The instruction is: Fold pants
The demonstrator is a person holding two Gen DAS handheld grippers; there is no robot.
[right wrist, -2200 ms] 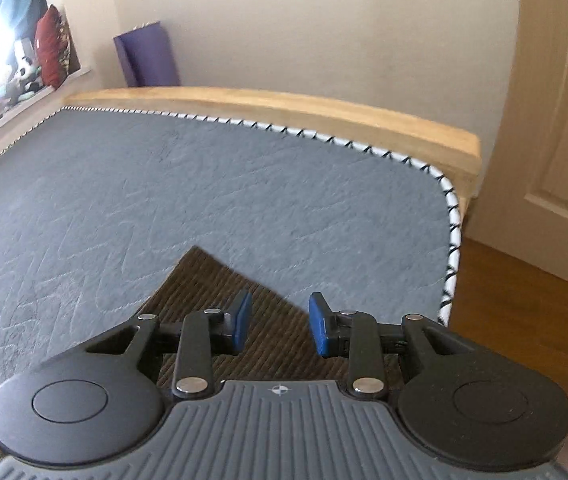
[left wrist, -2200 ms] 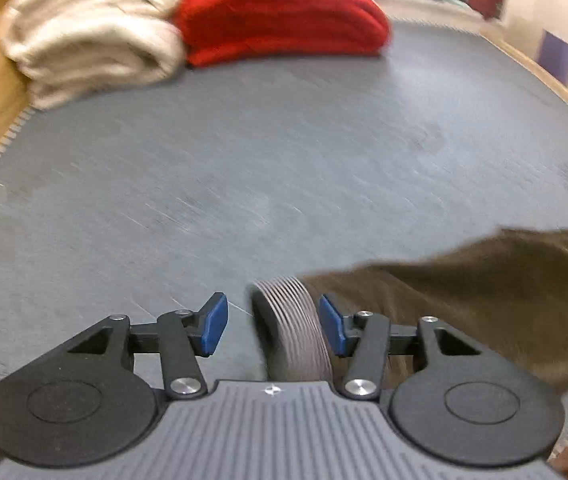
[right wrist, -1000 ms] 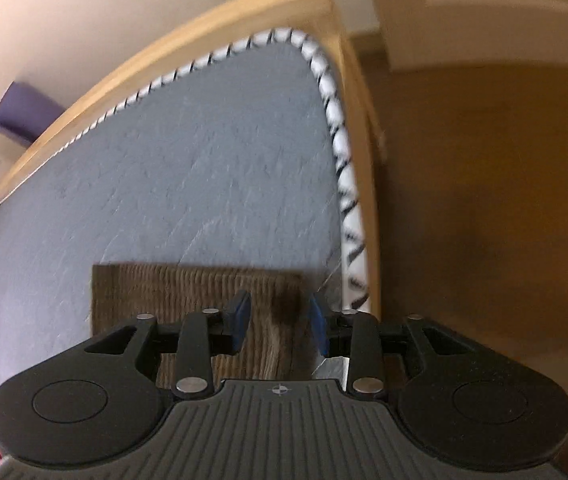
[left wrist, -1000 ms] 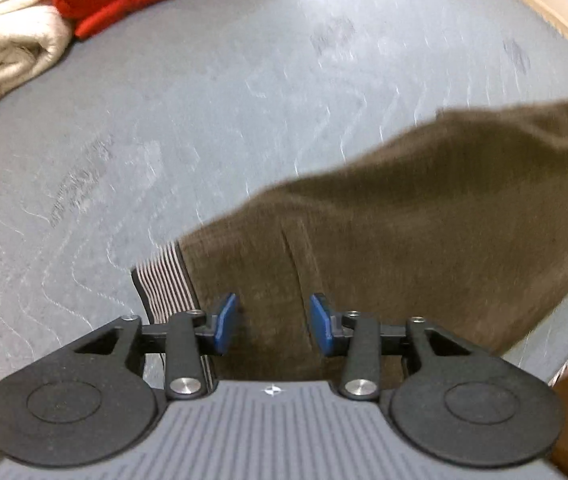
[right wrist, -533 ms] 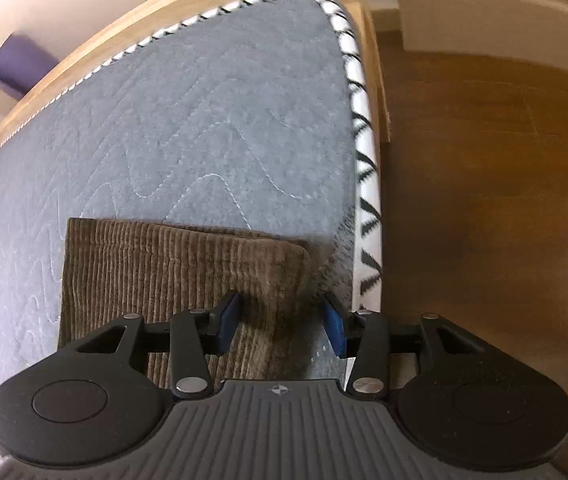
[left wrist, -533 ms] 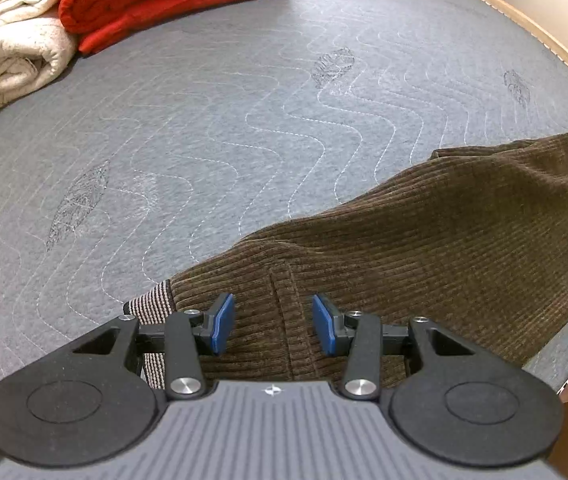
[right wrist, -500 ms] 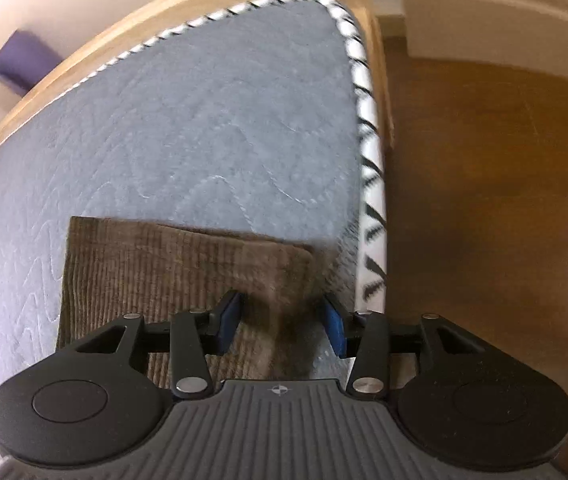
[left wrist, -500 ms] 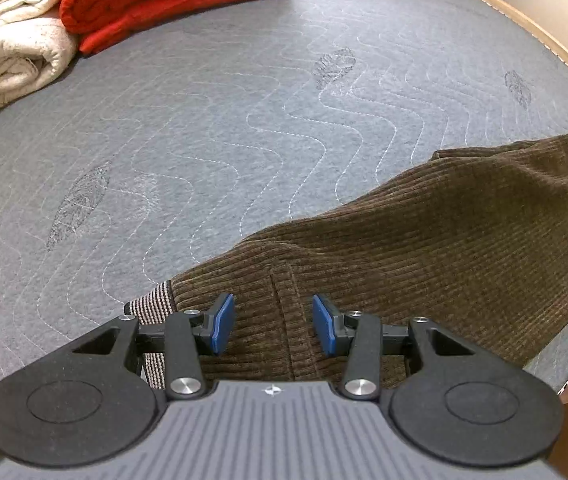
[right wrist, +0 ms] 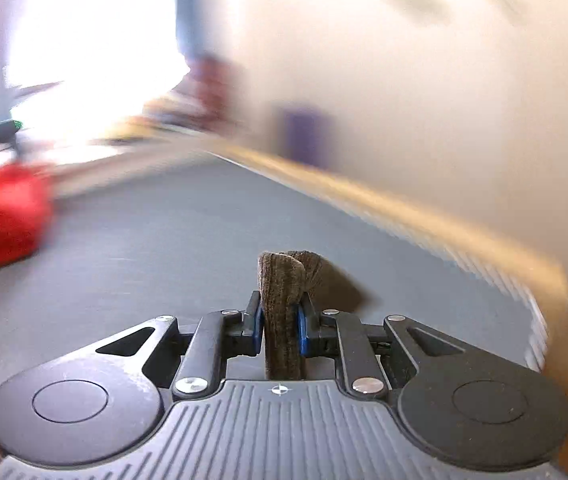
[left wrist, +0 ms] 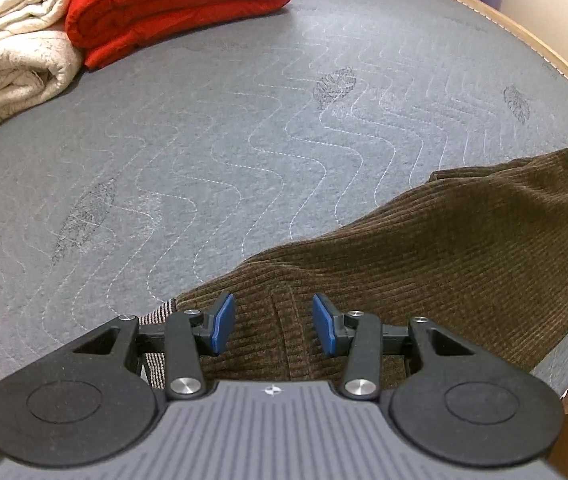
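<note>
On our left, cream blankets and a red blanket sit stacked at the far end of the grey quilted mattress. Our left gripper hangs wide apart over the brown corduroy pants, which lie flat near the mattress edge. Our right gripper is clamped on a bunched fold of the pants; a wooden bed frame and pale wall blur behind.
</note>
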